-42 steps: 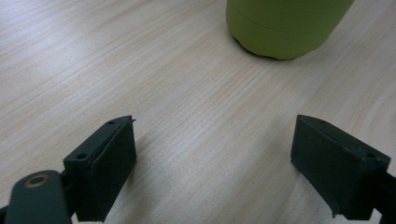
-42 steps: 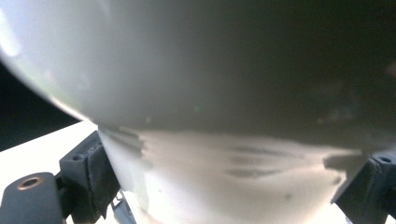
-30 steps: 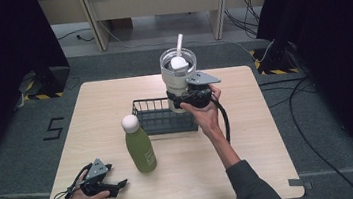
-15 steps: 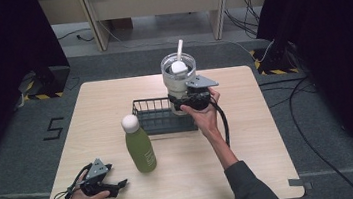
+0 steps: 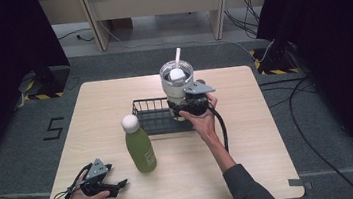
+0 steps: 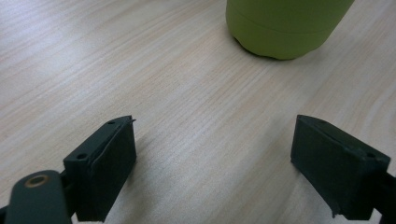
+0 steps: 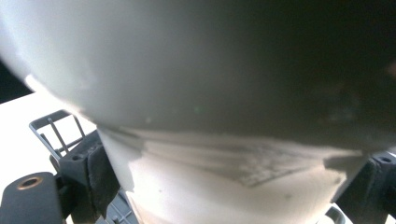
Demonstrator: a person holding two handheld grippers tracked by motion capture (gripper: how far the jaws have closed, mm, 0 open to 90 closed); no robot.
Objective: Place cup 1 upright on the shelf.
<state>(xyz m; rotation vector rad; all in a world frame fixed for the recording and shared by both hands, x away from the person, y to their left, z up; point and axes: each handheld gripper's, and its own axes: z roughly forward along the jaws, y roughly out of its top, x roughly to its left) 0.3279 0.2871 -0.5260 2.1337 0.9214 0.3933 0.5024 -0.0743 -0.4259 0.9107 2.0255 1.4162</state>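
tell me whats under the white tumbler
The black wire basket lies beneath the white tumbler, which the right tongs grip by its narrow base. Whether the base touches the basket floor is hidden by the tongs and hand.

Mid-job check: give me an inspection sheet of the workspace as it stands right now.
Surface: wooden table, bare wood around the items.
Job's things: white tumbler with straw, over the black wire rack; whether seated, cannot tell.
Clutter: green bottle, upright, white cap.
Grippers: right gripper shut on the tumbler's base; left gripper open, resting on the table.
Cables: black cable along the right forearm.
Surroundings: dark curtains, floor cables.
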